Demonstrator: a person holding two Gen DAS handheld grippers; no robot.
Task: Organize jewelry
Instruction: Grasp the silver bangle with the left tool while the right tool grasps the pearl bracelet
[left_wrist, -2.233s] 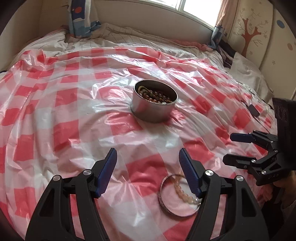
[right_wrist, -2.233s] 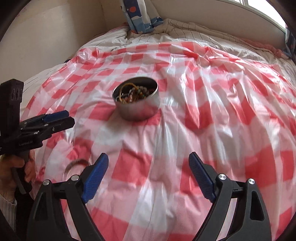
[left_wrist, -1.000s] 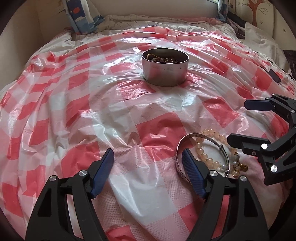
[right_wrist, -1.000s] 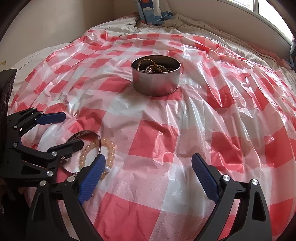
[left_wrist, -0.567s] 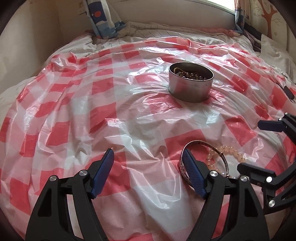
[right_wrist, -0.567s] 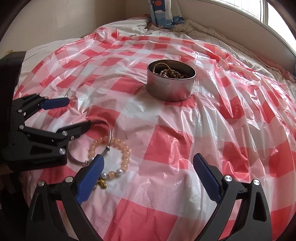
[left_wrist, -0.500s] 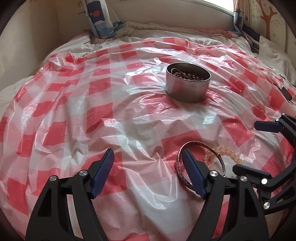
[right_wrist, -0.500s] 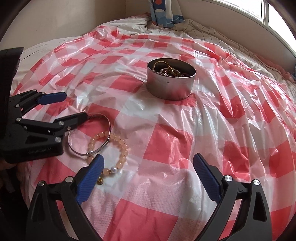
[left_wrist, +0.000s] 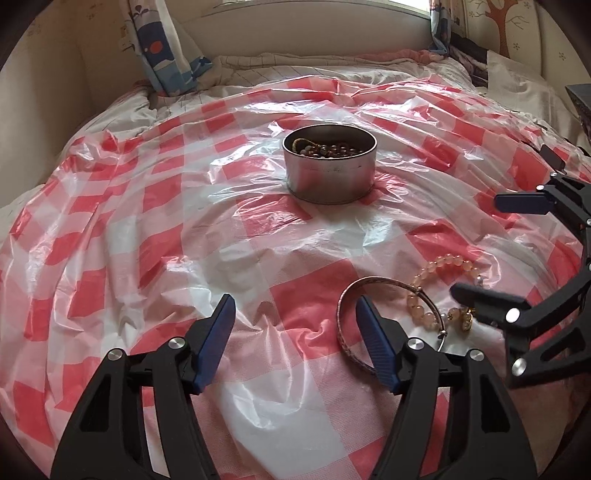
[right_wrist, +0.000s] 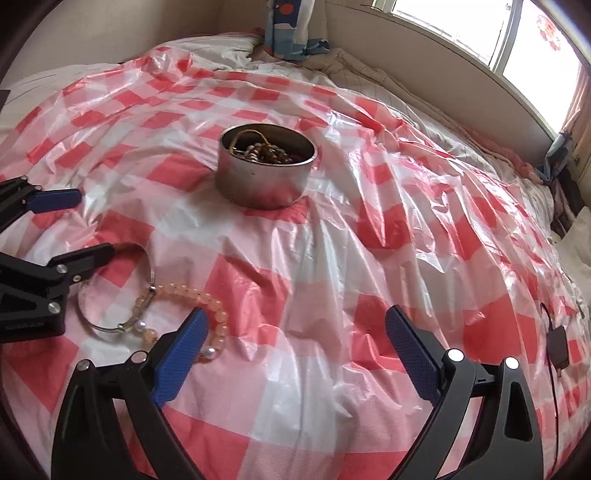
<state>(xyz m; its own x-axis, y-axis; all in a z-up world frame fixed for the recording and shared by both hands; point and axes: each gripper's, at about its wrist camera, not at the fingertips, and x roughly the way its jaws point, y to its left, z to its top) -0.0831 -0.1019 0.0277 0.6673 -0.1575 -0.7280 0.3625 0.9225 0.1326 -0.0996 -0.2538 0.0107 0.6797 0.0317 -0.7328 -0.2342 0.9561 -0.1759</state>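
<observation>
Metal bangle (left_wrist: 373, 286) — beside left tool (left_wrist: 295, 321)

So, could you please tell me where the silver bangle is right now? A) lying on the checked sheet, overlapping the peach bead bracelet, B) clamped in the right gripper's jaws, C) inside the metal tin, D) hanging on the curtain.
A: the silver bangle lies flat on the checked sheet, crossing the peach bead bracelet, well short of the metal tin.

**Daylight, glare and fisheye bend**

Bright daylight pours from the window (right_wrist: 517, 48), blown out white. Glare streaks the plastic sheet (left_wrist: 258, 221). Edges curve hard into dark vignette corners; shadows stay soft, focus mostly sharp.
</observation>
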